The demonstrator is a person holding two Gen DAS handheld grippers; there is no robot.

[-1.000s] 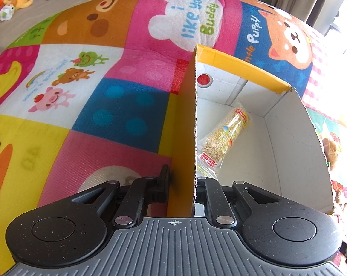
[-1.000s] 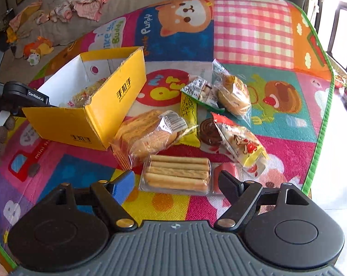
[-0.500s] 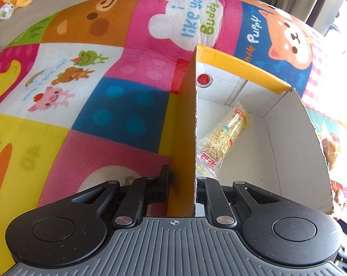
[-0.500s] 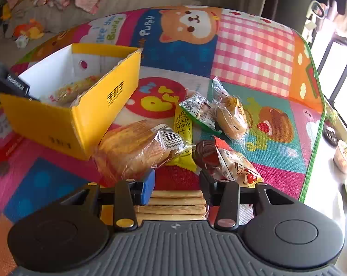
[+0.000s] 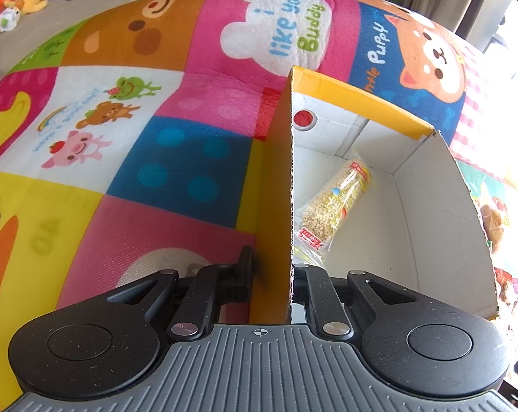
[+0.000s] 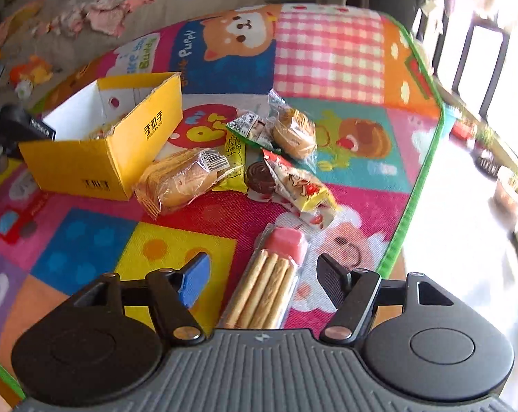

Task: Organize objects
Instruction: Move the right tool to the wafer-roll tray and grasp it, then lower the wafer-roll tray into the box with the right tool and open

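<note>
Box [image 5: 272, 185] wall clamped by left gripper [image 5: 271, 267].

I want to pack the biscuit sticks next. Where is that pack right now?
In the right wrist view the biscuit stick pack lies on the play mat between the open fingers of the right gripper, nearer the camera than the snack pile by the yellow box.

The play mat [image 5: 197, 110] reads "i like you Buddy", "little Puppy" and a faint "04"; the yellow box [image 6: 145, 137] carries black Chinese characters
</note>
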